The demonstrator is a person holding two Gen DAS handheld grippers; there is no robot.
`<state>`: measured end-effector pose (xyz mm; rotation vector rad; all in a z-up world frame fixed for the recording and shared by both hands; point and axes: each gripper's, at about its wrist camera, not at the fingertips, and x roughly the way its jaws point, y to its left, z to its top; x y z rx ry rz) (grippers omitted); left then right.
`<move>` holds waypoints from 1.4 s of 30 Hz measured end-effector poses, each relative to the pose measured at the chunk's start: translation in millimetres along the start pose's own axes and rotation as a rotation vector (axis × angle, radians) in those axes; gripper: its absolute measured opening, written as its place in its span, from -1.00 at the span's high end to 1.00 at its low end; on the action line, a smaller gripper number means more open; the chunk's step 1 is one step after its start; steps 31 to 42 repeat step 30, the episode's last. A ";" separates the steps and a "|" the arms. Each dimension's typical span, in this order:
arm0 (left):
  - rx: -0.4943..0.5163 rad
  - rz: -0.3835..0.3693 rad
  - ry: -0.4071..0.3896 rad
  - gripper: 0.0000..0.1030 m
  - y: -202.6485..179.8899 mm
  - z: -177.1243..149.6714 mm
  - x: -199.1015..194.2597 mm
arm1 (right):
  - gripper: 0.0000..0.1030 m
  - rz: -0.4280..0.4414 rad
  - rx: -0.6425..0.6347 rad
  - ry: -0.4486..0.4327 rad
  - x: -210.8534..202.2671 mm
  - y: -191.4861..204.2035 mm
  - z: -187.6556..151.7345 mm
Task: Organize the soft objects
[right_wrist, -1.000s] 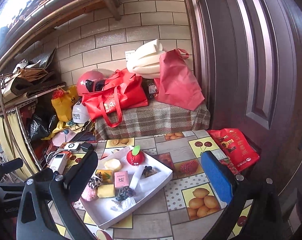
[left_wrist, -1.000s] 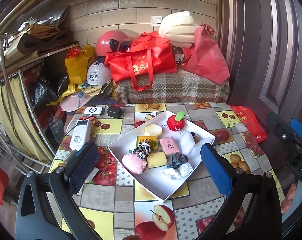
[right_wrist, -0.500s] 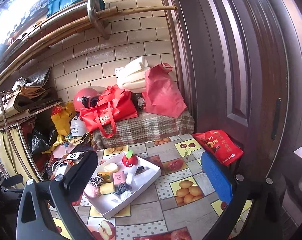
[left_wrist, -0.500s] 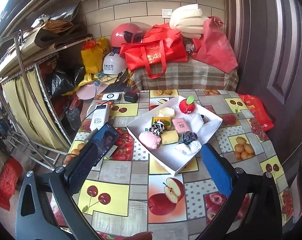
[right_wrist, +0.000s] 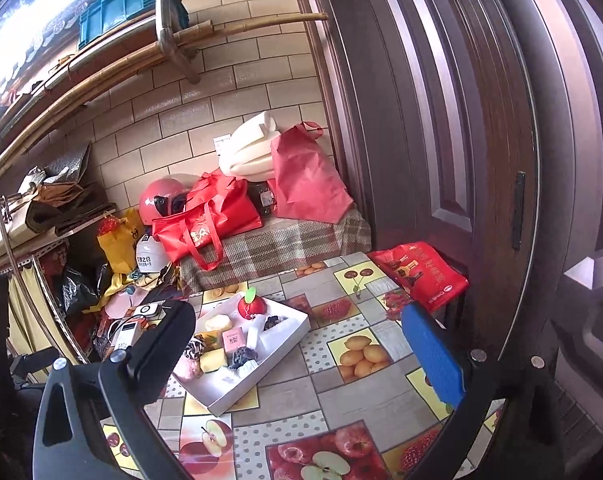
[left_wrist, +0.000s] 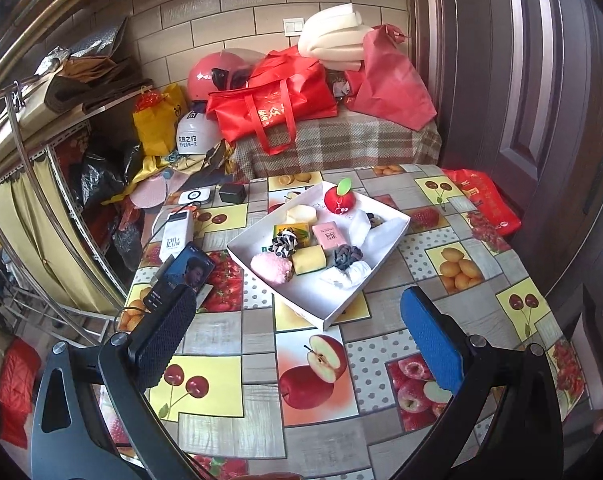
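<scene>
Grippers, left gripper [left_wrist: 297,334] and right gripper [right_wrist: 301,354], hang spread wide and empty above the fruit-print table [left_wrist: 221,360]. Beyond them a white tray [left_wrist: 325,304] holds the soft objects [left_wrist: 307,250]; a red bag [left_wrist: 277,100] lies farther back.

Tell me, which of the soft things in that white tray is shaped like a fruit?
The red plush apple with a green leaf, at the tray's far corner. The other pieces are flat pads, sponges, scrunchies or a pink puff.
</scene>
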<state>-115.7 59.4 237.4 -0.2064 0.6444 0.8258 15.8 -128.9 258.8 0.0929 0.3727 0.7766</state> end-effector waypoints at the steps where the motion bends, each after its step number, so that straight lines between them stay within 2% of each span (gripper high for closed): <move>1: -0.001 0.002 0.007 -0.99 -0.2 -0.4 1.6 | -1.00 0.001 0.011 0.002 -0.1 -1.8 0.2; 9: -0.018 -0.015 0.037 -0.99 0.9 -2.3 7.8 | -1.00 0.009 0.013 0.010 -1.5 -0.4 -3.1; 16: 0.009 -0.032 0.019 -0.99 -3.0 -1.6 4.4 | -1.00 0.019 -0.002 0.005 -1.2 2.7 -1.9; 25: -0.014 -0.050 0.060 -0.99 -0.4 -3.9 7.4 | -1.00 0.017 0.002 0.009 -0.3 3.2 -1.5; 42: -0.016 -0.052 0.064 -0.99 -0.5 -6.0 7.1 | -1.00 0.019 0.002 0.009 0.4 2.1 -1.1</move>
